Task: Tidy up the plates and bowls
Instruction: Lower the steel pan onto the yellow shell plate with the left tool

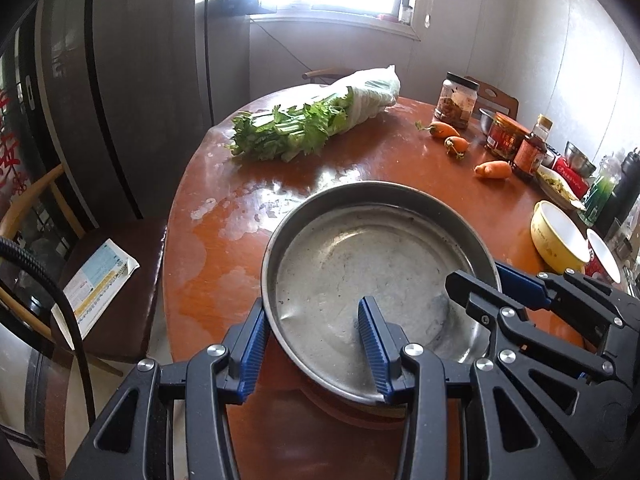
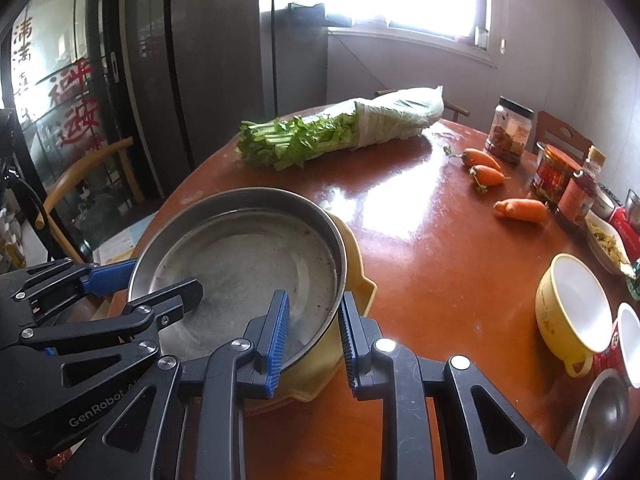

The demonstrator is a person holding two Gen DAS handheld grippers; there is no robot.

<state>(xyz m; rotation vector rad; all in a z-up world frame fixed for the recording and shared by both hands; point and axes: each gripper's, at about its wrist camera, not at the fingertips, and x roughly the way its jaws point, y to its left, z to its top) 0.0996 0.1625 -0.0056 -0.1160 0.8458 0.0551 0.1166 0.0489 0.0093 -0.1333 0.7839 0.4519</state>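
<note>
A round steel plate [image 1: 372, 256] sits on top of a yellow dish [image 2: 356, 256] on the red-brown table [image 1: 320, 160]. My left gripper [image 1: 316, 320] straddles the plate's near left rim, one blue pad outside and one inside, jaws wide. My right gripper [image 2: 314, 312] straddles the plate's right rim [image 2: 340, 264] the same way, jaws open. Each gripper also shows in the other view, the right one [image 1: 500, 284] at the plate's right edge and the left one [image 2: 148, 288] at its left edge. A yellow bowl [image 2: 572, 308] with a white inside stands at the right.
Bagged celery [image 1: 312, 120] lies at the table's far side. Three carrots [image 1: 456, 140], jars [image 1: 456, 100] and bottles line the right. A red cup [image 2: 628, 344] and a steel bowl [image 2: 600, 412] stand near the yellow bowl. A chair with a leaflet [image 1: 100, 276] stands left.
</note>
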